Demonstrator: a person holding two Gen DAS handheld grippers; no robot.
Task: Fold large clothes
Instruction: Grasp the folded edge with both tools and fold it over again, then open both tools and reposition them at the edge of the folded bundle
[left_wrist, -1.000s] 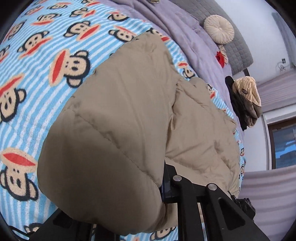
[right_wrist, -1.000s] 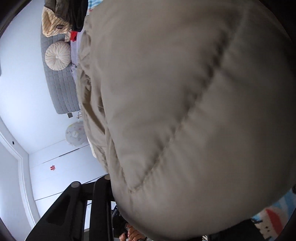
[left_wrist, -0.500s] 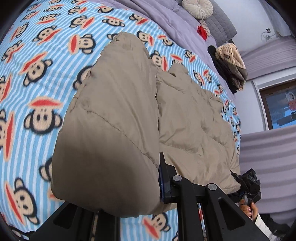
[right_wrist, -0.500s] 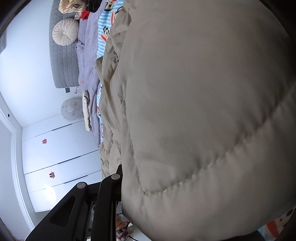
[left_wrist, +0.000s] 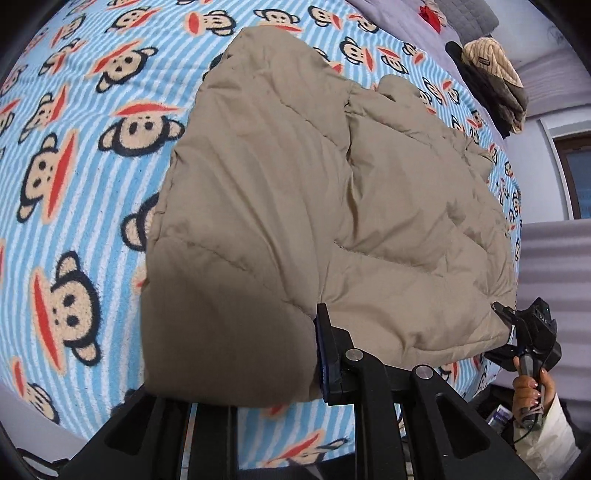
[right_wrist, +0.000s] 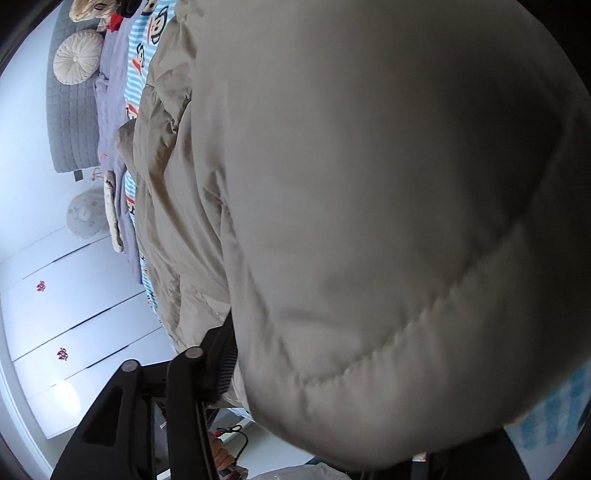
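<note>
A beige puffer jacket (left_wrist: 332, 206) lies across the monkey-print blue striped blanket (left_wrist: 85, 155). My left gripper (left_wrist: 240, 373) is shut on the jacket's near edge; one finger (left_wrist: 328, 354) shows, the other is hidden under the cloth. At the right, a hand (left_wrist: 528, 391) holds my right gripper (left_wrist: 504, 330) at the jacket's other near corner. In the right wrist view the jacket (right_wrist: 369, 221) fills the frame. The right gripper (right_wrist: 351, 376) has its jaws opening with the padded edge still between them. Only one of its fingers (right_wrist: 221, 354) shows.
A pile of dark and tan clothes (left_wrist: 491, 81) sits at the far right of the bed. A round cushion (right_wrist: 77, 57) leans on the grey headboard (right_wrist: 68, 122), beside a lilac duvet (right_wrist: 110, 96). White wardrobe doors (right_wrist: 74, 314) stand beyond. The bed's near edge (left_wrist: 33, 424) runs along the bottom left.
The left view has drawn back along the bed, showing more of the jacket, and the right gripper with its hand has come into view. The right gripper's visible finger has spread away from the padding.
</note>
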